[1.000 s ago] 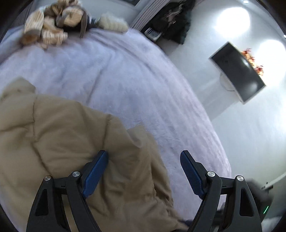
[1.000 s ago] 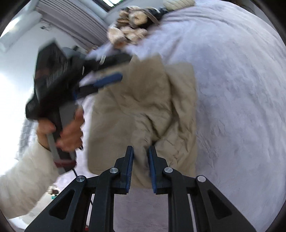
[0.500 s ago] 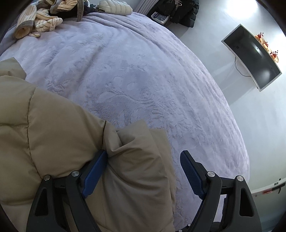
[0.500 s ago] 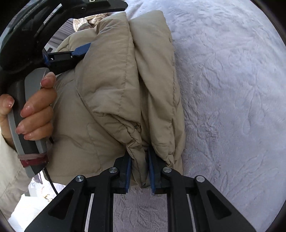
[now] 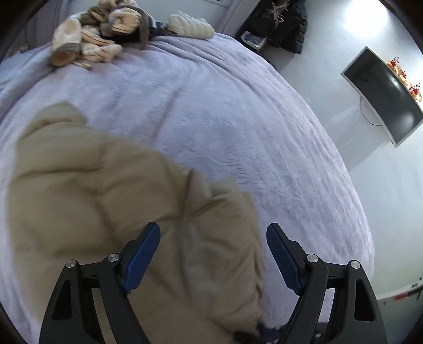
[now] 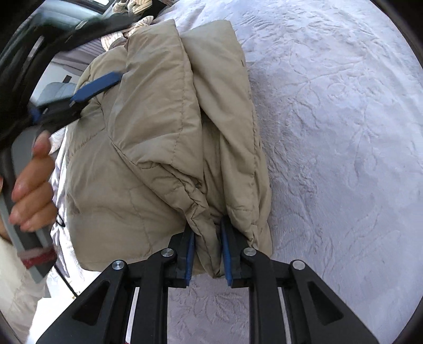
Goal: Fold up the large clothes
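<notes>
A beige puffer jacket (image 5: 92,198) lies folded over itself on the lavender bed cover (image 5: 224,105). My left gripper (image 5: 212,254) hovers open just above the jacket's near right part, pads clear of the fabric. In the right wrist view my right gripper (image 6: 207,254) pinches a bunched fold at the near edge of the jacket (image 6: 148,132). Its jaws are opening slightly, with the fold still pressed between the pads. One blue finger of the left gripper (image 6: 97,86) shows over the jacket's far left, held by a hand (image 6: 31,185).
A heap of cream knitwear and a white puffer (image 5: 100,45) sits at the far end of the bed. Dark clothes (image 5: 285,23) hang beyond the bed corner, and a television (image 5: 383,92) stands by the right wall. Bare bed cover (image 6: 330,132) spreads to the jacket's right.
My right gripper has come down toward the bed with the jacket's fold in it, and the jacket now fills more of its view. My left gripper dipped close to the jacket, then drew back.
</notes>
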Motion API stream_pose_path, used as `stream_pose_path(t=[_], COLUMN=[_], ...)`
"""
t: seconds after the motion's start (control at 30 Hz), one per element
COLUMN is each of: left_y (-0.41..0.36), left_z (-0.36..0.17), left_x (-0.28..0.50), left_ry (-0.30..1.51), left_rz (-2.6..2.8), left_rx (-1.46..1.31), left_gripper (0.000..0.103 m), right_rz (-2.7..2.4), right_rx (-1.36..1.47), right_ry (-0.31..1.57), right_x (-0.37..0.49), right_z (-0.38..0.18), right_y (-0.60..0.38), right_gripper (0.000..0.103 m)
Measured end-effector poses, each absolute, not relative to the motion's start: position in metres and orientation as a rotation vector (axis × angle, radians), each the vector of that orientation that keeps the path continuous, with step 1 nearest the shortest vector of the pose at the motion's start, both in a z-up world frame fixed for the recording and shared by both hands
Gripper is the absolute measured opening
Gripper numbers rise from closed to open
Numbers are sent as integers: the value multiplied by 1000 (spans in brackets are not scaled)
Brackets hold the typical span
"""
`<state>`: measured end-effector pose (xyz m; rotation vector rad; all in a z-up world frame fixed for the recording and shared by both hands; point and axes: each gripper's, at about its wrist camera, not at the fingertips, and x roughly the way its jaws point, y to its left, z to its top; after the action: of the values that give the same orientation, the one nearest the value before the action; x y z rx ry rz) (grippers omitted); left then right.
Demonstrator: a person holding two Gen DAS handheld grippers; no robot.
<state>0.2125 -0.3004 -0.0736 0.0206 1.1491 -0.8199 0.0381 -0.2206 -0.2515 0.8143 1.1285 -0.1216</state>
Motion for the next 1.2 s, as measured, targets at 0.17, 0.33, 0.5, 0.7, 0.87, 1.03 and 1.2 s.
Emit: stream_pose_path(t=[0.17,0.33,0.5,0.7,0.87,1.03,1.2], left_y=[-264,-231,-202,-180,-162,-144,-128], left_z=[-58,-50,-48,-47,-43,-36,-34], left_x=[197,181,164,149,138,123,110], left_ry=[1146,1168,1191,1220,1245,1255,1272], left_rz=[-718,-650,-600,-563,-535,-516,-486], left_rx=[67,72,83,84,64,62,69], left_gripper=[83,83,83,83,83,84,84], right_rz=[-133,-156,-184,-207,-205,-201,-196], right_rx=[788,768,739,709,702,675,651], right_ry=[1142,1162,1183,1211,1218,1211,1214], right_x=[40,40,40,41,34,31,29], right_z=[-232,-216,-197,-189,-179,-164,-150], right_y=[-224,-227,-229,-218,-209,-198,-189], right_gripper=[20,21,21,21,21,43,43])
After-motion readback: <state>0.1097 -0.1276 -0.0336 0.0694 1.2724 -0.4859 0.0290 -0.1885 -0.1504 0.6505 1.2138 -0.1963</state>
